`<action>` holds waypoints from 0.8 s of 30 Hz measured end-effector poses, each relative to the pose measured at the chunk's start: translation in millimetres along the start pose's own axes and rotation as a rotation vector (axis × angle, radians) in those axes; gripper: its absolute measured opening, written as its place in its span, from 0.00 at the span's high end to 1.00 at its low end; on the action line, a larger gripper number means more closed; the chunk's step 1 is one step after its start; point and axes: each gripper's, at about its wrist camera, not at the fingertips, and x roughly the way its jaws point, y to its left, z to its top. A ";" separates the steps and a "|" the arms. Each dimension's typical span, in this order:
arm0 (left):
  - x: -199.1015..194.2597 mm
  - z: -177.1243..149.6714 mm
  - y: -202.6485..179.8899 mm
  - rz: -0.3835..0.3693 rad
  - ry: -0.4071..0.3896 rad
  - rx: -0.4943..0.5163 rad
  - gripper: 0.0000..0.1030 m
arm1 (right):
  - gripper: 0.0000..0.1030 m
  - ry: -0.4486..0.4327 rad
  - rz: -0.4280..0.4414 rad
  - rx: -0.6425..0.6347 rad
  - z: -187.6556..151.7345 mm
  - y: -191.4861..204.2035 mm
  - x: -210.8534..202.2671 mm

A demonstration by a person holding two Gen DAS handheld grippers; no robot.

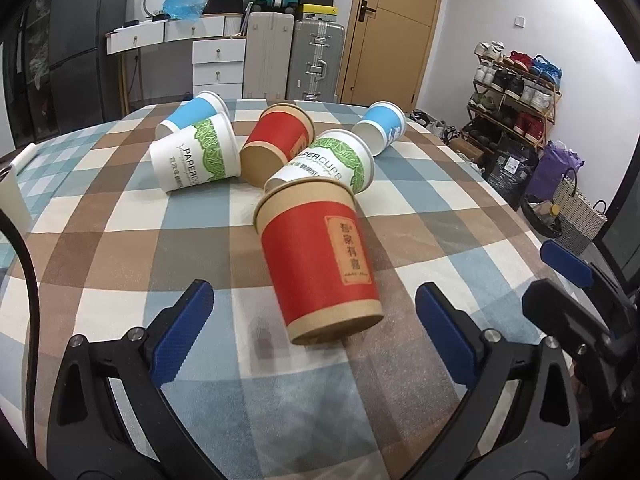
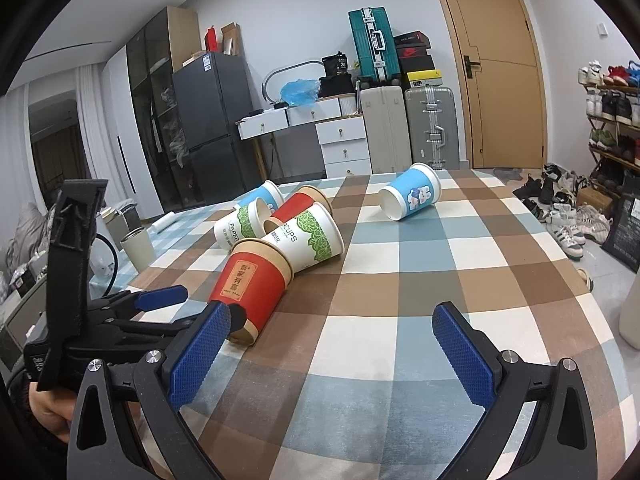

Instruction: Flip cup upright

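Several paper cups lie on their sides on a checked tablecloth (image 1: 120, 240). The nearest is a red cup (image 1: 320, 256) with its base toward me and its mouth against a white and green cup (image 1: 332, 164). My left gripper (image 1: 314, 316) is open, its blue pads on either side of the red cup's base without touching it. Behind lie another white and green cup (image 1: 196, 152), a second red cup (image 1: 276, 140) and two blue cups (image 1: 192, 112) (image 1: 382, 126). My right gripper (image 2: 334, 340) is open and empty, to the right of the red cup (image 2: 252, 280).
The table's far edge faces suitcases (image 1: 292, 60) and a white drawer unit (image 1: 218, 60). A shoe rack (image 1: 516, 92) and bags (image 1: 560, 184) stand on the floor to the right. A beige cylinder (image 2: 138, 248) stands off the table's left edge.
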 end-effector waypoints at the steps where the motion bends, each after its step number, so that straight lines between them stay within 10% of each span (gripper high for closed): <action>1: 0.9 0.7 -0.2 -0.004 0.002 0.000 0.02 | 0.00 -0.002 -0.002 0.002 0.3 -0.9 -0.7; 7: 15.2 5.8 -7.3 0.010 0.037 0.012 0.13 | 0.00 -0.006 -0.006 0.014 1.9 -6.3 -2.0; 12: 22.1 5.8 -11.4 0.015 0.064 0.026 0.43 | 0.00 -0.008 -0.007 0.012 2.4 -7.5 -2.2; 24: -8.2 -4.7 0.4 -0.003 0.019 -0.021 0.47 | 0.00 -0.005 0.009 -0.011 0.9 0.8 -0.4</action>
